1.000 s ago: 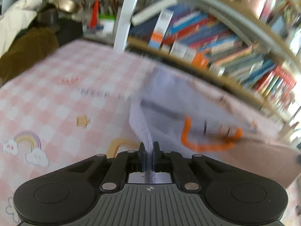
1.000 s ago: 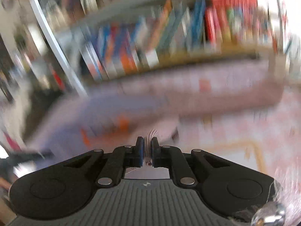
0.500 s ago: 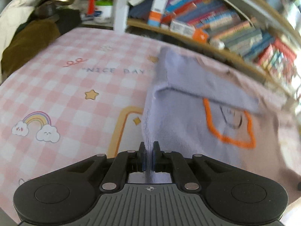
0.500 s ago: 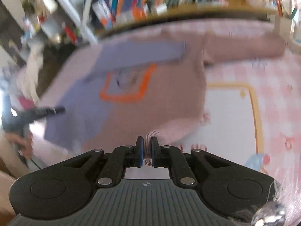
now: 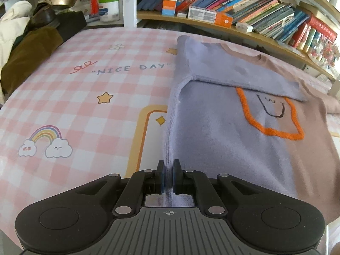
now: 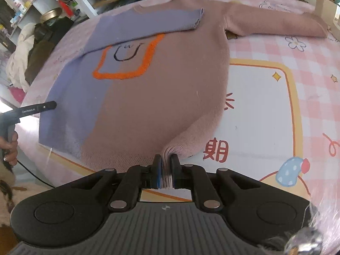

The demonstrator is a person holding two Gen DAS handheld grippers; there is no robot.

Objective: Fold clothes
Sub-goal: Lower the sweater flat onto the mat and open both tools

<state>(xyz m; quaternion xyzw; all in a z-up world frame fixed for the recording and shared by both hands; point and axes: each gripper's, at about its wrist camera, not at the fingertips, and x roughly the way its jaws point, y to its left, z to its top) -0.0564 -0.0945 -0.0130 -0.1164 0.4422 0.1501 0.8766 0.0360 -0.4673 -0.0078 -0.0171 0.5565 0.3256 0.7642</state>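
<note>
Sweater (image 6: 161,89), two-tone lilac/dusty pink, lying flat on pink checked cloth (image 5: 85,97), spread out fwd of both tongs. Left gripper (image 5: 168,177) pressed together on lilac hem corner, fabric edge running straight up betw the pads; lilac side seam stretching away fwd from jaws. Right gripper (image 6: 165,171) pinching pink hem corner, knit bunched in ribs betw the pads, cloth rising in a small ridge just ahead of jaws. Lilac sleeve (image 6: 148,24) folded across chest, lying over top edge of orange outline square (image 6: 127,57) w/ smiley face inside; seen fwd-left of right tongs, fwd-right of left tongs. Pink sleeve (image 6: 274,24) stretched out flat, far fwd-right of right tongs. From right wrist cam: left tool's black finger (image 6: 36,108) at lilac hem edge, far left of right tongs, w/ hand (image 6: 8,146) gripping its handle. Bookshelf (image 5: 244,6) packed w/ books beyond sweater, far fwd of left tongs. Dark brown clothing pile (image 5: 27,48) at cloth's edge, far fwd-left of left tongs.
</note>
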